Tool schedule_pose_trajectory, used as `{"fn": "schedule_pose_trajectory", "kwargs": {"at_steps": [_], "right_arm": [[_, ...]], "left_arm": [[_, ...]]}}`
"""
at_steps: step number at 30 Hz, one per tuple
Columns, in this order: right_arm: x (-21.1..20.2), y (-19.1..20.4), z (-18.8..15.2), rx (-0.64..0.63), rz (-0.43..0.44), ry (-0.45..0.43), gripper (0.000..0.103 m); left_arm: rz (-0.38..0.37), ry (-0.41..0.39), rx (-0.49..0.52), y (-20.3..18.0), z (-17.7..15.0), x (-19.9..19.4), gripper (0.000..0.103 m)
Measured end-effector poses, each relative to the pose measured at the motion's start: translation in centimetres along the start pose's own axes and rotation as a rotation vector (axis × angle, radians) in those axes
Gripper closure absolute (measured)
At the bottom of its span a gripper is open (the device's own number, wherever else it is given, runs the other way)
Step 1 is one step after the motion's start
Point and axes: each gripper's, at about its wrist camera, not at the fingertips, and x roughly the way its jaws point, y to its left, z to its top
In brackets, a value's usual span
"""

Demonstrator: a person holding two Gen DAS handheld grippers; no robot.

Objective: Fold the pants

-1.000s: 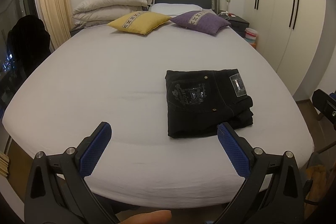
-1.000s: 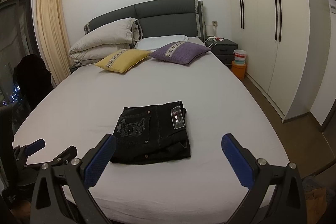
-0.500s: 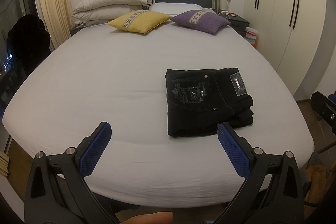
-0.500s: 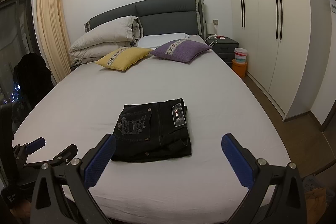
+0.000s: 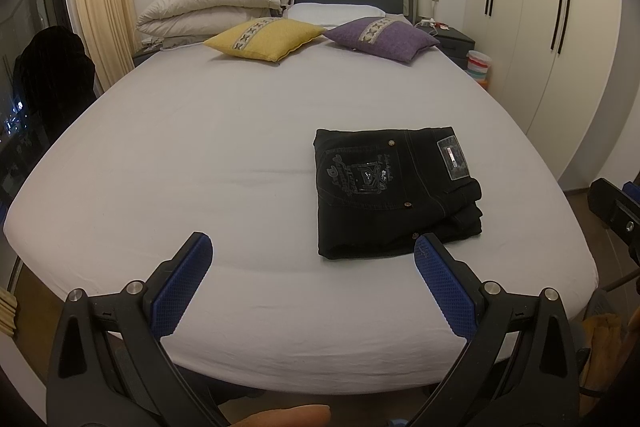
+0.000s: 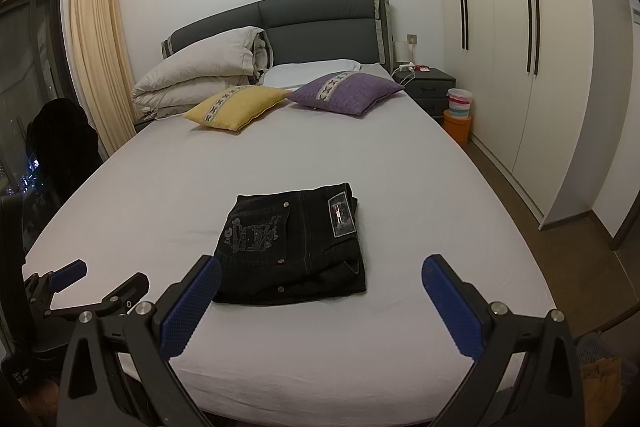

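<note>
Left wrist view: pants folded beyond right finger; left tongs, right tongs wide apart, empty; advisable: withdraw without touching stack.

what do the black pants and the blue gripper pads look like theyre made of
The pants look like black denim, matte: pale contrast stitching, metal rivets, a stitched back pocket and a waistband patch. The fibre cannot be confirmed.

The left gripper's pads look like blue rubber or soft plastic with a fine grid texture, on black hard-plastic arms with metal bolts. The right gripper's pads look the same.
</note>
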Motion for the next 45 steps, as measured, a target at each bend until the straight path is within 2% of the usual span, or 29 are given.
{"fn": "schedule_pose_trajectory", "kwargs": {"at_steps": [45], "right_arm": [[0.3,-0.3,-1.1,-0.003,0.010,0.014,0.000]], "left_arm": [[-0.011,0.016,-0.002,-0.3,-1.0,-0.1,0.000]]}}
